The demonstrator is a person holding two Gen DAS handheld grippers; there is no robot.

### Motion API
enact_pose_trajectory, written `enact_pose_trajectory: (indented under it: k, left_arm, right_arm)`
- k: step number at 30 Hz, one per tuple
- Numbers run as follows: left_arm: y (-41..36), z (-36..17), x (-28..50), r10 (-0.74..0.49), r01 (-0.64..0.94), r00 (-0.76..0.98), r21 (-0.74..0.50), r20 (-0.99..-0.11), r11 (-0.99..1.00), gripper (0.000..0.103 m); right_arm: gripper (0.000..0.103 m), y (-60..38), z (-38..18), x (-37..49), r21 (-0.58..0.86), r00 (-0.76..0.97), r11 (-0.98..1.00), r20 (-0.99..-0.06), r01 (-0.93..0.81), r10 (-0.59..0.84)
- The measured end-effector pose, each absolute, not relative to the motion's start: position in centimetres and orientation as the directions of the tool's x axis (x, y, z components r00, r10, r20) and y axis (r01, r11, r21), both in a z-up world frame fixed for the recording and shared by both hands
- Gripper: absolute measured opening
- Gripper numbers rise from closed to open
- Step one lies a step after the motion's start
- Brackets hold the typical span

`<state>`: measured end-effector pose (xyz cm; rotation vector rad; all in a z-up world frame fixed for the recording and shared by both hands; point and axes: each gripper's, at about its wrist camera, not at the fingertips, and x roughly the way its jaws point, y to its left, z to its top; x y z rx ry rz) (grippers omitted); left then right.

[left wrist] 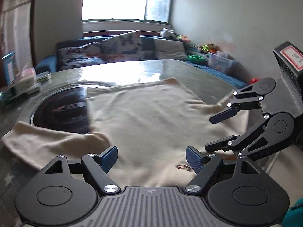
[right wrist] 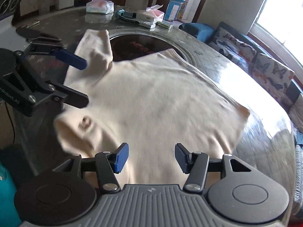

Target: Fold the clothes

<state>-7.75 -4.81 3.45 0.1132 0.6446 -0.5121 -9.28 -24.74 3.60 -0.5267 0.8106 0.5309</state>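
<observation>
Shirt [right wrist: 151, 102] is spread flat on the surface [right wrist: 217, 56], partly over the round inset [right wrist: 140, 45]. One sleeve [right wrist: 96, 47] is laid beside that inset. Boxes and packets [right wrist: 149, 17] are piled at the far edge, sofa [right wrist: 246, 54] behind.

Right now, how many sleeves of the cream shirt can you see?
2. One sleeve lies beside the dark round inset, near the left gripper. The other sleeve points toward the window side. Nothing seems hidden.

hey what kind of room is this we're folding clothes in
Probably a home living or dining room: a big round table carrying a cream shirt, a sofa with butterfly-print cushions under a window, and toys along the wall.
</observation>
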Motion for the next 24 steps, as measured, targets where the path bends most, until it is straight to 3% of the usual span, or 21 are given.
enact_pose_trajectory:
  k: [8, 14, 18, 22, 24]
  left_arm:
    - [-7.4, 1.8, -9.2, -0.416, 0.568, 0.651, 0.044, -0.635, 0.822, 0.081]
    - [-7.5, 2.0, -9.7, -0.403, 0.558, 0.664, 0.059, -0.63, 0.828, 0.079]
    - [-7.1, 2.5, -9.8, -0.403, 0.54, 0.679, 0.045, -0.613, 0.841, 0.071]
    - [-6.6, 2.9, -9.7, -0.41, 0.525, 0.688, 0.021, -0.599, 0.851, 0.054]
    - [-6.5, 3.4, -9.8, -0.417, 0.526, 0.684, 0.009, -0.599, 0.851, 0.046]
  right_arm:
    - [0.055, -26.3, 3.7, -12.7, -0.248, 0.613, 0.755, -0.751, -0.607, 0.247]
    - [0.051, -25.9, 3.3, -13.4, -0.171, 0.571, 0.752, -0.759, -0.637, 0.312]
    - [0.034, -26.1, 3.1, -13.8, -0.163, 0.574, 0.758, -0.755, -0.632, 0.316]
    - [0.013, -26.4, 3.6, -13.8, -0.159, 0.582, 0.767, -0.749, -0.621, 0.316]
    - [0.01, -26.5, 3.7, -13.9, -0.159, 0.586, 0.769, -0.746, -0.619, 0.318]
